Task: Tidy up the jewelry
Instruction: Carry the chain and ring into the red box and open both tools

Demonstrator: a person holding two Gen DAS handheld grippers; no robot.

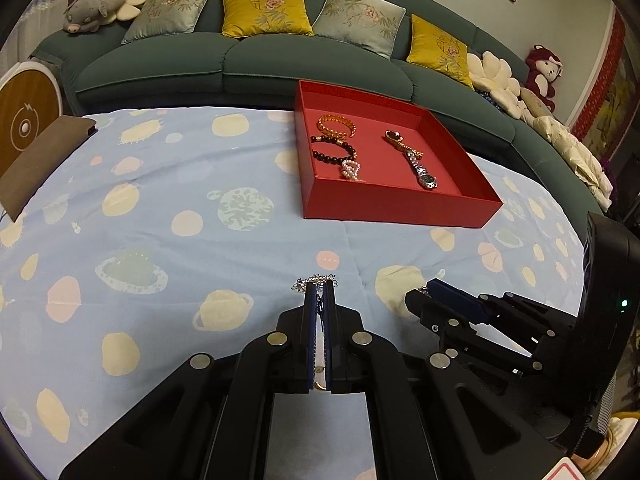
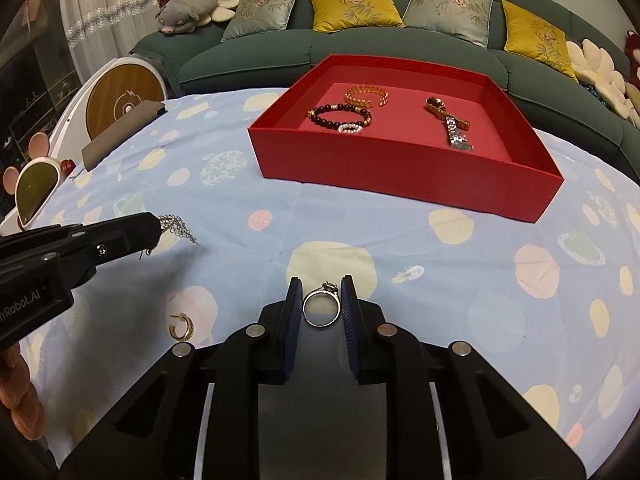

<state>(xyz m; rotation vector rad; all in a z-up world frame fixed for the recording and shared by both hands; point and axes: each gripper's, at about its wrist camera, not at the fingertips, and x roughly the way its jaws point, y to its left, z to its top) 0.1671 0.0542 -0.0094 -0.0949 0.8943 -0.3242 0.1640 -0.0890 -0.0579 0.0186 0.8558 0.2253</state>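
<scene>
Left gripper (image 1: 319, 286): you are holding it nearly closed, the two blades narrow, and they are pinching a silver chain piece (image 2: 176, 226) at the very tips. In the right wrist view the chain is hanging from the tip in a small fan of links, above the cloth (image 2: 360, 216).

Right gripper (image 2: 320, 294): your jaws are standing at a middle width, and the ring (image 2: 321, 309) is sitting between the two blue pads. The band is seeming to touch both pads, so I am judging that you are gripping it, but lightly.

Ring, handling: it is looking very light, stiff and smooth, so it is probably slipping easily. The best hold is likely across the round band, the stone setting pointing to 12 o'clock, away from the pads.

Chain, handling: it is limp and light, and it is swinging easily. You are taking it by a bunch of links, which seems a good hold.

Red box (image 2: 400, 168): from the right gripper it is lying at about 12 to 1 o'clock, well apart. It is already holding bracelets (image 2: 340, 118) and watches (image 2: 452, 128).

Gold earring (image 2: 182, 326): it is lying on the cloth at about 9 o'clock from the right gripper, near, not touched.
</scene>
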